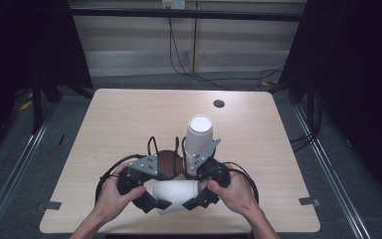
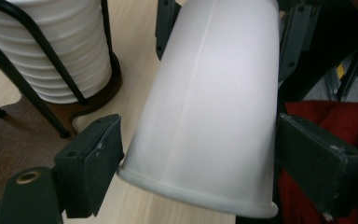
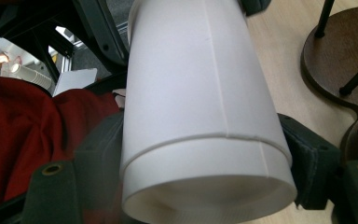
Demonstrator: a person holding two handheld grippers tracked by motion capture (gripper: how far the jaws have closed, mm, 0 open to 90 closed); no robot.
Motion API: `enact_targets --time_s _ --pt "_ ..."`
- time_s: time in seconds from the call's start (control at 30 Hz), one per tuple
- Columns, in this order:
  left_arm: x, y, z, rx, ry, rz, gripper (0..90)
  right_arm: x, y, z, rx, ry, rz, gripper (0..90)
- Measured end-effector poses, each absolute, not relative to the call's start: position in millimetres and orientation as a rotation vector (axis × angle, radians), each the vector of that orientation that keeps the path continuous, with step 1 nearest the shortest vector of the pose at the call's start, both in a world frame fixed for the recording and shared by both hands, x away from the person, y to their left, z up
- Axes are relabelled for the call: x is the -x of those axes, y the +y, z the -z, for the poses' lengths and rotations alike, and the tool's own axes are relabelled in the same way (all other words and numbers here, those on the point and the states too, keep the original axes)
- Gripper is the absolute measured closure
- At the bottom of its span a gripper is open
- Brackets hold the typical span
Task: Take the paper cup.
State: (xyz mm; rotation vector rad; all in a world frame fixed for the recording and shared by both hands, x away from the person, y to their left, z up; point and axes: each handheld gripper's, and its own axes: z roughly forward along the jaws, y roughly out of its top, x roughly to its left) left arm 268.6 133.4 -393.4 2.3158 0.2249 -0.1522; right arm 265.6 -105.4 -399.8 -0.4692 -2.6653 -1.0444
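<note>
Low in the middle of the high view, a white paper cup lies on its side above the near edge of the light wooden bench, held between both hands. The right tongs pinch it near its open rim, pads pressed on both sides. The left tongs straddle its closed end; one pad touches, the other stands just off. Just behind, a tall stack of white cups stands in a black wire holder.
</note>
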Motion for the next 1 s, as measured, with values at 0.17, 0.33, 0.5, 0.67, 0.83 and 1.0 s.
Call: enact_targets --time_s 0.17,0.33,0.5,0.67,0.83,1.0 --pt "-268 144 388 -2.259 0.275 0.131 15.8 -266 -106 403 0.512 -2.675 1.016 25.1" --pt "-261 149 386 -2.221 0.273 0.111 15.7 -268 -110 404 0.531 -2.666 1.040 25.0" --pt "-260 154 393 -2.187 0.314 0.112 15.8 -267 -119 409 0.582 -2.641 1.058 25.1" --pt "-259 161 402 -2.168 0.348 0.096 15.8 -268 -126 412 0.616 -2.620 1.093 25.1" --pt "-260 169 403 -2.141 0.372 0.083 15.8 -268 -132 411 0.623 -2.606 1.154 25.0" --pt "-263 180 406 -2.065 0.417 0.097 15.8 -269 -140 408 0.655 -2.553 1.256 25.0"
